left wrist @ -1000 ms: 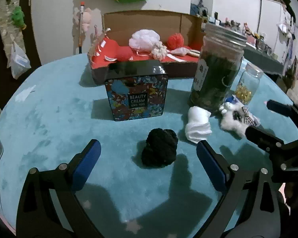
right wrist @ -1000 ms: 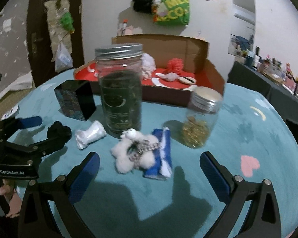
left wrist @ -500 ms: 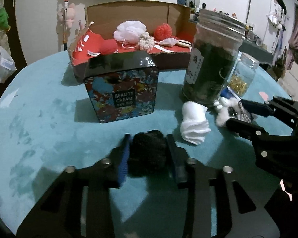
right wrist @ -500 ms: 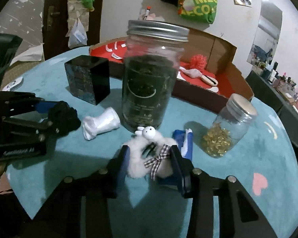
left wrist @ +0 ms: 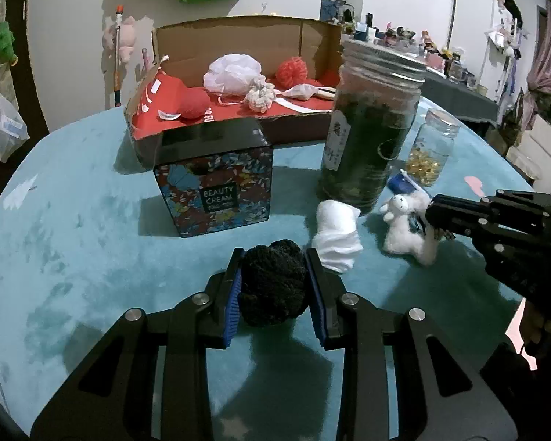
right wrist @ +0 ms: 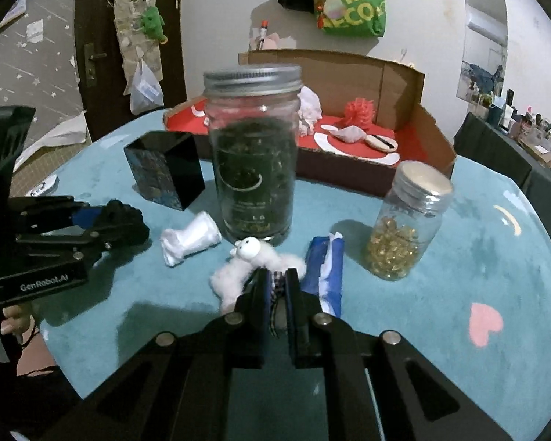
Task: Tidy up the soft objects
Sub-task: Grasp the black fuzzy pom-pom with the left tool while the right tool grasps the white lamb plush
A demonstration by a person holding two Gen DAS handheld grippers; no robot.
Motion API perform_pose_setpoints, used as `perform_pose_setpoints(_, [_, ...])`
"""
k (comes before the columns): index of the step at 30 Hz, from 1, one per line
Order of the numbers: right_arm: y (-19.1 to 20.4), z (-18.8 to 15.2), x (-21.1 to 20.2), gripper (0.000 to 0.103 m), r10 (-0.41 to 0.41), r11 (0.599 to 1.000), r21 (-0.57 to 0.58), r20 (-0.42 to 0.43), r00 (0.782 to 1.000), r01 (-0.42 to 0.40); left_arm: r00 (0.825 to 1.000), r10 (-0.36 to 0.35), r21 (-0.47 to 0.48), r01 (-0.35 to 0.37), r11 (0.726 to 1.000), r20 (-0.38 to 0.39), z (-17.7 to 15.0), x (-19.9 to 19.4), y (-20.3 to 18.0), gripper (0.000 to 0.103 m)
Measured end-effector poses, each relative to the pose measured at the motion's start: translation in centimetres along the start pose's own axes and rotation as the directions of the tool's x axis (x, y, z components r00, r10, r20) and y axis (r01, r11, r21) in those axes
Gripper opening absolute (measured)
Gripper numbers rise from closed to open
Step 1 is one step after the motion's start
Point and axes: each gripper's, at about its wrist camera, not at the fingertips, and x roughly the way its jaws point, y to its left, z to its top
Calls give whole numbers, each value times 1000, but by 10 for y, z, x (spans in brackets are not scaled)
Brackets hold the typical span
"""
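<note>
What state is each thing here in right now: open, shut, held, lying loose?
Left gripper: shut on the black pom-pom.
Right gripper: shut on the white plush toy.
Big jar: upright, lid on.
Small jar: upright, lid on.
White rolled cloth: lying loose.
Cardboard box: open.

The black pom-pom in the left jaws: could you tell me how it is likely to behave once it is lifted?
The black pom-pom looks fuzzy and bulges past the left gripper pads, so it is probably soft and squashes rather than resists. It is likely light for its bulk. Its rough fibres should grip the pads well, so slipping seems unlikely.
</note>
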Motion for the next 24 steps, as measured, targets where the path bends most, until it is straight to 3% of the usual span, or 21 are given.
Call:
perform_pose_setpoints(8, [-11,-1,-22,8,1,1000,29,22,1000,-2,999,-23,30,23,999,24,0,-13,-9,30])
perform_pose_setpoints(19, [-43,-32,-32,10,-66,994,89,-43,997,70,988,-152,118,150,981,7,-21,-11,-49,30])
perform_pose_setpoints(21, [-44,-37,-30,14,-70,993,92,-44,997,74,990,-144,127,144,981,-7,-25,-5,-54,31])
perform_pose_setpoints(22, [-45,-39,-31,24,-76,992,94,-36,996,80,990,-138,123,139,983,-18,-27,-1,-55,31])
perform_pose_setpoints(23, [-46,-40,-32,43,-87,991,94,-26,996,90,991,-135,117,136,984,-16,-28,0,-55,37])
perform_pose_setpoints(24, [-46,-40,-34,54,-98,991,95,-9,995,99,990,-138,110,137,984,-5,-29,-2,-55,46])
